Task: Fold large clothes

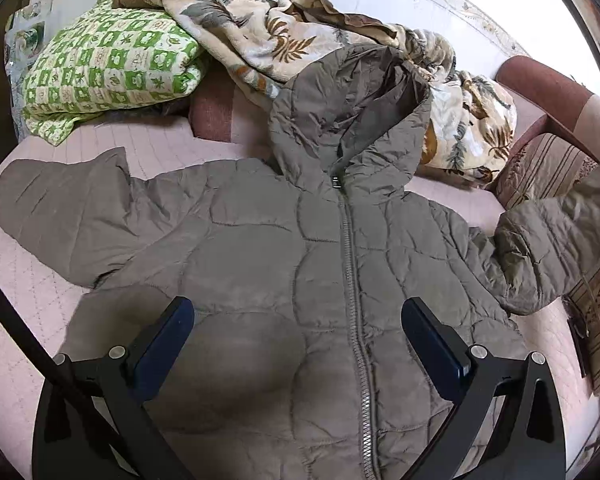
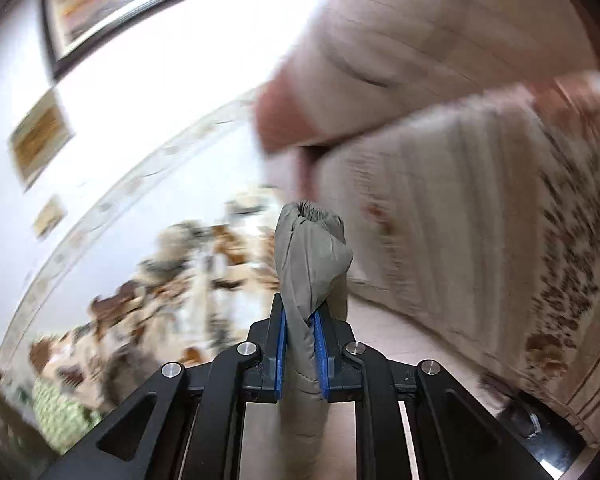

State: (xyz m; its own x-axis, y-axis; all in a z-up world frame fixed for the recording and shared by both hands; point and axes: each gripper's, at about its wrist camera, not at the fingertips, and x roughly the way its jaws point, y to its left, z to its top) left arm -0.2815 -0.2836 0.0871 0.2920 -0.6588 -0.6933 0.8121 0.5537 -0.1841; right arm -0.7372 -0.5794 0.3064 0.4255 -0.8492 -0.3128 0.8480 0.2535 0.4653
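Observation:
A grey-brown quilted hooded jacket lies front up on a pink quilted sofa seat, zipper closed, hood toward the back. Its left sleeve is spread flat. Its right sleeve is lifted off to the right. My left gripper is open and empty, hovering over the jacket's lower body. My right gripper is shut on the right sleeve's cuff end, which sticks up between the blue pads; that view is motion-blurred.
A green checked quilt and a leaf-patterned blanket are piled at the back of the sofa. A striped cushion and the sofa arm stand at the right. Framed pictures hang on the white wall.

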